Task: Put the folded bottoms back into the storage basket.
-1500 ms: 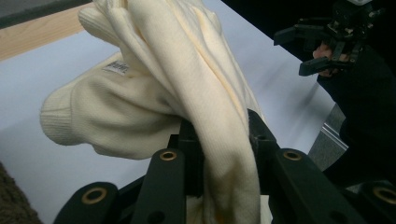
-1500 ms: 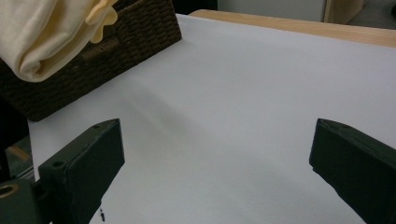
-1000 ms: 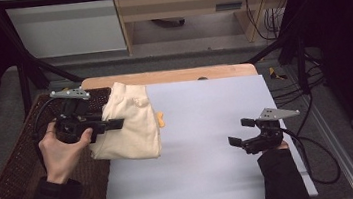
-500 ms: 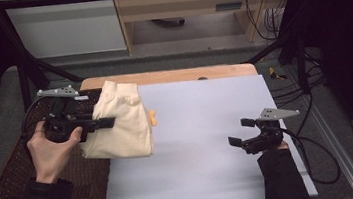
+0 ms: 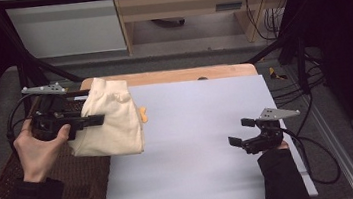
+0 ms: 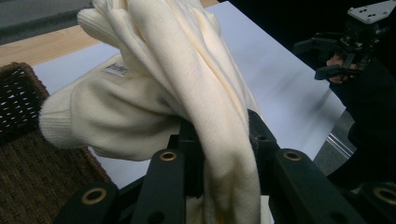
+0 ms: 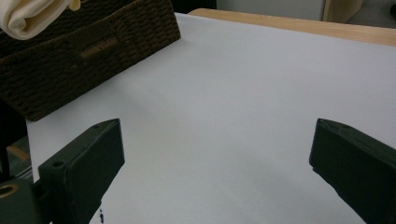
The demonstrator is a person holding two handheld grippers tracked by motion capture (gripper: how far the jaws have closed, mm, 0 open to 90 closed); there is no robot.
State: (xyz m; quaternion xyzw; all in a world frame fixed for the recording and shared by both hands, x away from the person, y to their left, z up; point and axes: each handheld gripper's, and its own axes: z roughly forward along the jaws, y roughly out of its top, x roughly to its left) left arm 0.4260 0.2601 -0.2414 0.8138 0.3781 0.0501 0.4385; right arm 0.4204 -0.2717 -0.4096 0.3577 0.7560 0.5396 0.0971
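Note:
A folded cream knit garment (image 5: 111, 119) hangs in the air over the table's left edge, partly above the wicker basket (image 5: 80, 178). My left gripper (image 5: 96, 107) is shut on it; in the left gripper view the cloth (image 6: 187, 88) is pinched between the two black jaws and drapes over them. A cuff of the garment (image 7: 32, 16) peeks in at the top left of the right gripper view, above the basket (image 7: 84, 51). My right gripper (image 5: 241, 132) rests low at the table's right side, open, with nothing between its jaws (image 7: 217, 172).
The white table sheet (image 5: 203, 126) spreads between the two grippers. A wooden board edge (image 5: 182, 74) runs along the back. A small orange piece (image 5: 143, 116) lies just right of the garment. Black frame posts and cables stand at the right.
My left gripper has carried the garment leftward and up, from over the table toward the basket. The right gripper has not moved.

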